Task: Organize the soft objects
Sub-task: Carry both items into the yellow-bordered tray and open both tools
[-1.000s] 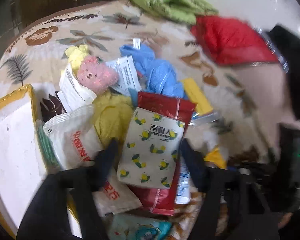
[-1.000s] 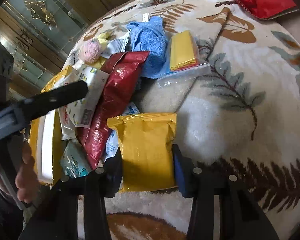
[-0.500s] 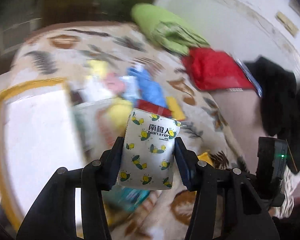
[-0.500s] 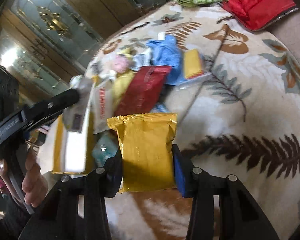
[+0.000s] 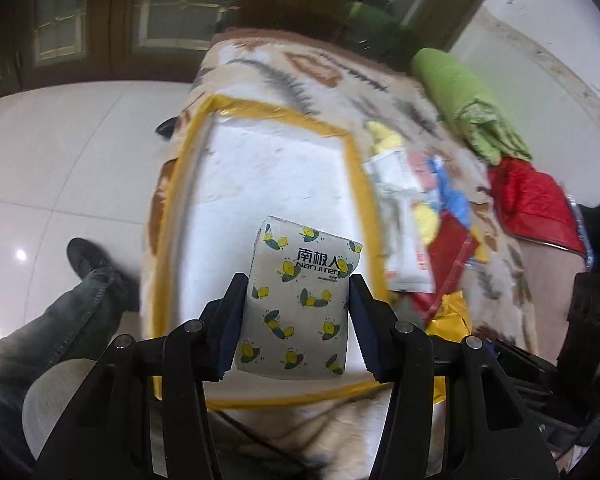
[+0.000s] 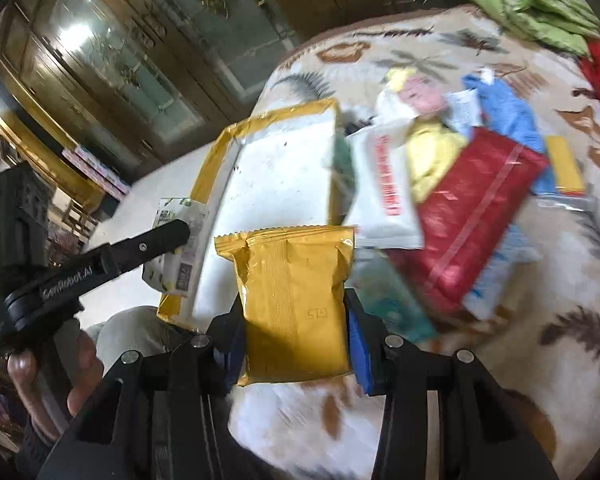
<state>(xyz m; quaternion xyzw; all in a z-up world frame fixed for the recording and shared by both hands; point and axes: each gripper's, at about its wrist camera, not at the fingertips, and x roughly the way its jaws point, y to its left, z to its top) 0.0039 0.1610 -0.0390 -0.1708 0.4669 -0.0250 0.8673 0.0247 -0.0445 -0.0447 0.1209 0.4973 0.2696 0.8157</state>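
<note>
My left gripper (image 5: 296, 312) is shut on a white soft pack printed with lemons (image 5: 300, 300), held above a white foam box with a yellow taped rim (image 5: 356, 160). My right gripper (image 6: 296, 320) is shut on a yellow foil pack (image 6: 296, 300), lifted over the blanket just right of that box (image 6: 220, 148). The left gripper (image 6: 172, 236) with its lemon pack (image 6: 180, 240) also shows at the left of the right wrist view, carried in a hand (image 6: 76, 372). A pile of soft things lies right of the box: a red bag (image 6: 472, 216), a white bag with red print (image 6: 384, 192), a blue towel (image 6: 504, 108).
Everything rests on a leaf-patterned blanket (image 6: 560, 320). A green folded blanket (image 5: 464, 96) and a red quilted cloth (image 5: 536, 204) lie at the far side. The person's leg and shoe (image 5: 84, 264) stand on white floor tiles at the left. Glass-fronted cabinets (image 6: 112, 52) stand behind.
Both grippers lifted their packs off the pile and swung left. The lemon pack now hangs over the white box, and the yellow pack has risen clear of the blanket.
</note>
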